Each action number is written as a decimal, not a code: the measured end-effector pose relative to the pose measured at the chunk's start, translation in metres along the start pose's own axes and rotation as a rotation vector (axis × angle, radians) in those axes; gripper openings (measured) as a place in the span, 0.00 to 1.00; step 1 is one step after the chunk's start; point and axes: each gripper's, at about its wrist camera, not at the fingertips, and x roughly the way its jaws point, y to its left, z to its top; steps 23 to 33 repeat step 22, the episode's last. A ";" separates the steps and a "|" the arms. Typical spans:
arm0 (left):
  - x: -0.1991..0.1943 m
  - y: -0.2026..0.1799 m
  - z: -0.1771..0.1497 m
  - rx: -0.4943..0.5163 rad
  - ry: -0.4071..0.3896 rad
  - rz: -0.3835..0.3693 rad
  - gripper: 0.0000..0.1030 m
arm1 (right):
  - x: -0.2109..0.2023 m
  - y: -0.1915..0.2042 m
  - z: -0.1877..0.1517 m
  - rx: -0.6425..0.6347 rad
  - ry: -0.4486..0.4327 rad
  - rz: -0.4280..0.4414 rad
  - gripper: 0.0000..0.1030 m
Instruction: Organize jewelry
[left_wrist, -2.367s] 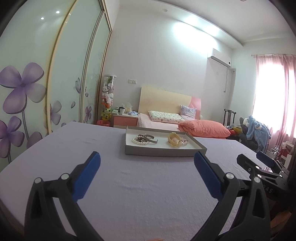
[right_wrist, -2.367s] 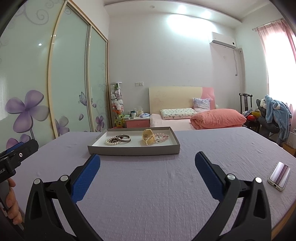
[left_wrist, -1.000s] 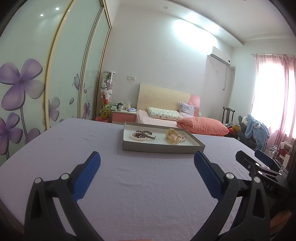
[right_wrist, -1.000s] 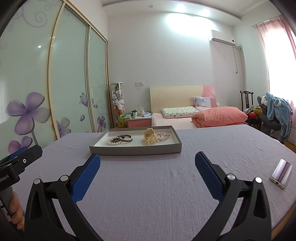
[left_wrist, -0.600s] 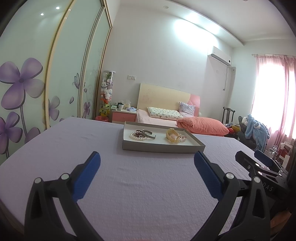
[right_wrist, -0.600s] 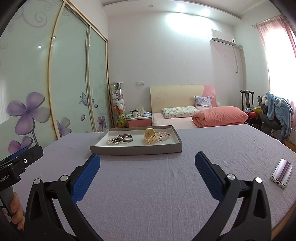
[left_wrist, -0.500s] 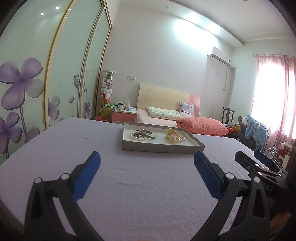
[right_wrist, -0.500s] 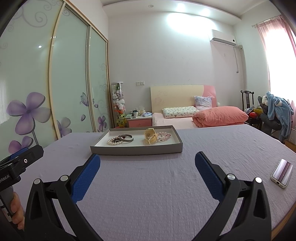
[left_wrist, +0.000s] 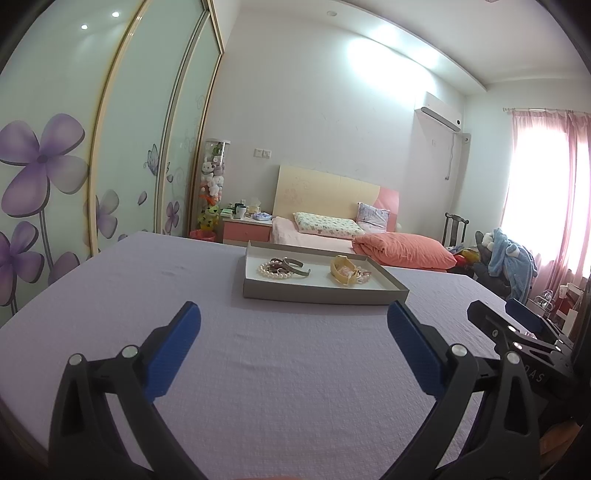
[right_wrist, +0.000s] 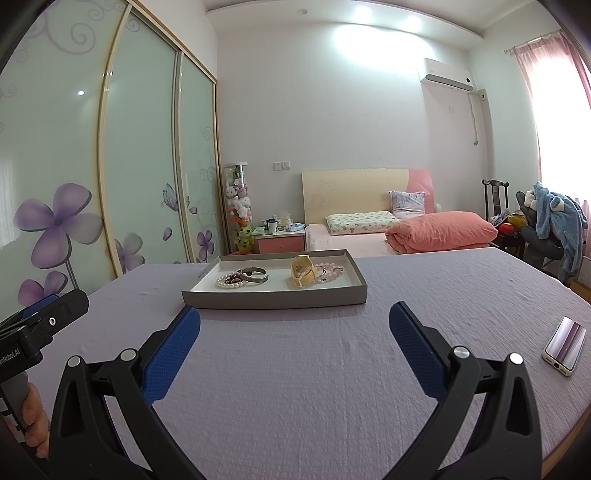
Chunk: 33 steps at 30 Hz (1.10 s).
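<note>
I am noting the tray (right_wrist: 275, 295) sitting nearer than a second ago; both grippers, left (left_wrist: 293, 325) and right (right_wrist: 294, 325), are gaping wide, empty, approaching.

The counter (right_wrist: 332, 369) wears a pale lilac cloth with a fine woven texture. The tray (right_wrist: 273, 295) is grey outside and white inside, holding a white pearl bracelet (right_wrist: 231, 281), a silver bangle (right_wrist: 255, 275), a pale yellow piece (right_wrist: 301, 275) and pink beads (right_wrist: 330, 268). Both the left gripper (left_wrist: 293, 317) and right gripper (right_wrist: 294, 317) are black with blue pads (right_wrist: 173, 347) (dimpled). The phone (right_wrist: 565, 345) shows a pinkish sheen. Wardrobe doors (right_wrist: 140, 147) are frosted mint with purple flowers.
</note>
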 end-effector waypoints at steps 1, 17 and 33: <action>0.000 0.000 0.000 0.000 0.000 0.000 0.96 | 0.000 0.001 0.001 0.000 0.000 0.001 0.98; 0.001 -0.002 -0.001 0.004 0.002 0.009 0.96 | 0.001 0.001 0.002 0.002 0.004 0.003 0.98; -0.001 -0.003 -0.001 0.000 0.007 0.006 0.96 | 0.001 0.001 0.003 0.003 0.005 0.004 0.98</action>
